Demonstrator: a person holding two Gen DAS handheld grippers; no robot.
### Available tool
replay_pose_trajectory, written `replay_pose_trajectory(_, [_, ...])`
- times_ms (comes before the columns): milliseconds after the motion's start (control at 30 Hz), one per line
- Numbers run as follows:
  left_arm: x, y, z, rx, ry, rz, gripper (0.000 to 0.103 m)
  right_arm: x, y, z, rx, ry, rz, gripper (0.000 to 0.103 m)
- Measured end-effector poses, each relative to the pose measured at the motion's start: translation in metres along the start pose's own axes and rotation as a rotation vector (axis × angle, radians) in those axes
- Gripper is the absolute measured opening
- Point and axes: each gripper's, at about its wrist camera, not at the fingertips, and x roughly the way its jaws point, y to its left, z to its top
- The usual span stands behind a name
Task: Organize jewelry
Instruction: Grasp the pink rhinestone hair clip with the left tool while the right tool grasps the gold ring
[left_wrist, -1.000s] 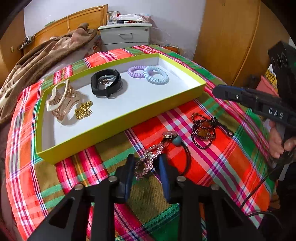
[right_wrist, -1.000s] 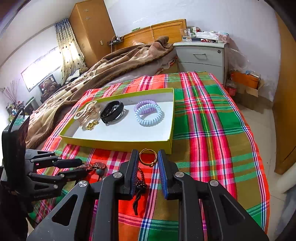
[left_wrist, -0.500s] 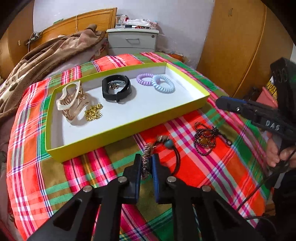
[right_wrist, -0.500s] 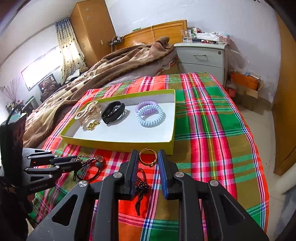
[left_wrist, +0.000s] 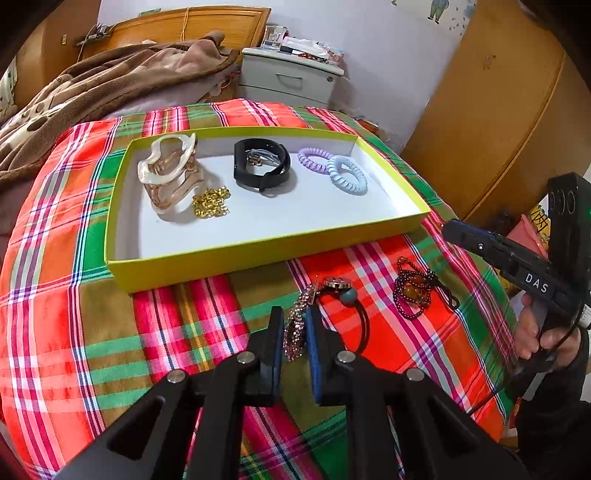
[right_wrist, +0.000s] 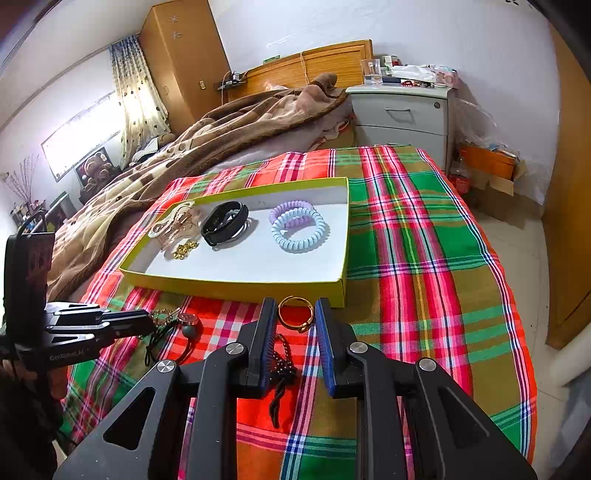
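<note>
My left gripper (left_wrist: 294, 325) is shut on a sparkly rhinestone hair piece (left_wrist: 295, 332) tied to a black elastic with a teal bead (left_wrist: 349, 295), lifted just above the plaid cloth. The yellow-rimmed tray (left_wrist: 258, 254) ahead holds a cream hair claw (left_wrist: 166, 166), a gold chain (left_wrist: 210, 202), a black band (left_wrist: 262, 170) and purple and blue coil ties (left_wrist: 347, 173). A dark bead necklace (left_wrist: 412, 293) lies to the right. My right gripper (right_wrist: 293, 325) is open above the cloth, with a gold ring (right_wrist: 295, 314) just beyond its tips and the bead necklace (right_wrist: 284, 365) below.
The plaid cloth (right_wrist: 406, 258) covers a round surface that drops off at the right and near edges. A brown blanket (right_wrist: 221, 129) and a grey nightstand (right_wrist: 402, 110) stand behind the tray. Wooden wardrobe doors (left_wrist: 498, 110) are on the right.
My left gripper closed on the rhinestone hair piece and raised it, pulling the elastic along. The view of the tray shifted nearer. My right gripper stayed open and still.
</note>
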Motion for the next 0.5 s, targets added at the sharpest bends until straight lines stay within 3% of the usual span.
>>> replay_pose_trajectory(233, [0.007,-0.011,0.003,0.045,0.022,0.052,0.016,-0.002,-0.001,0.000,-0.002,-0.004,-0.002,0.022])
replay_pose_trajectory(367, [0.006,-0.015,0.004,0.056,0.004,0.089,0.007,-0.004,0.000,0.000,-0.003,-0.006,-0.003,0.022])
replay_pose_trajectory(500, [0.005,-0.013,0.006,0.060,0.004,0.107,0.007,-0.005,0.002,0.002,-0.005,-0.008,-0.004,0.022])
